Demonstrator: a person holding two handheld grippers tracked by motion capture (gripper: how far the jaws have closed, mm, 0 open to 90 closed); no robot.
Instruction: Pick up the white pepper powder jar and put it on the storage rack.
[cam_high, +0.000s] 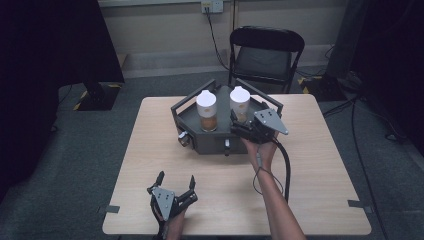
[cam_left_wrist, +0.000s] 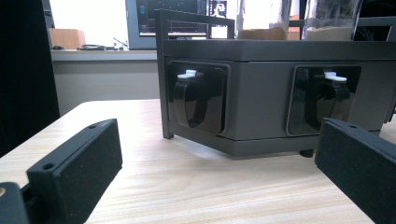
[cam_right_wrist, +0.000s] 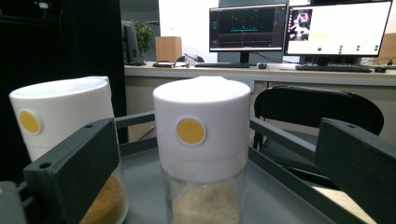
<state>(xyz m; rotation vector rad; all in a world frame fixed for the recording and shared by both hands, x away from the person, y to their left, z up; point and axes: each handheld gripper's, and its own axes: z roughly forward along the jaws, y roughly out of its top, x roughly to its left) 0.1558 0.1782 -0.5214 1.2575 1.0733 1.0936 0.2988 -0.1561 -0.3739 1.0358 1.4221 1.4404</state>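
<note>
A dark grey caddy (cam_high: 210, 142) stands at the table's far middle and carries two glass jars with white lids. The left jar (cam_high: 206, 111) (cam_right_wrist: 60, 112) holds brown grains; the right jar (cam_high: 239, 102) (cam_right_wrist: 201, 130) holds paler ones. My right gripper (cam_high: 237, 122) (cam_right_wrist: 217, 135) is open at the caddy's right front, one jaw on each side of the right jar's lid, not touching it. Near the front edge, my left gripper (cam_high: 176, 178) (cam_left_wrist: 217, 140) is open and empty. It faces the caddy's front wall (cam_left_wrist: 261, 93), which has two recessed black handles with white tabs.
The wooden table (cam_high: 300, 190) is bare around the caddy. A black folding chair (cam_high: 265, 55) stands behind its far edge. A dark curtain (cam_high: 50, 40) hangs at the left. Monitors (cam_right_wrist: 338, 28) sit on a desk beyond.
</note>
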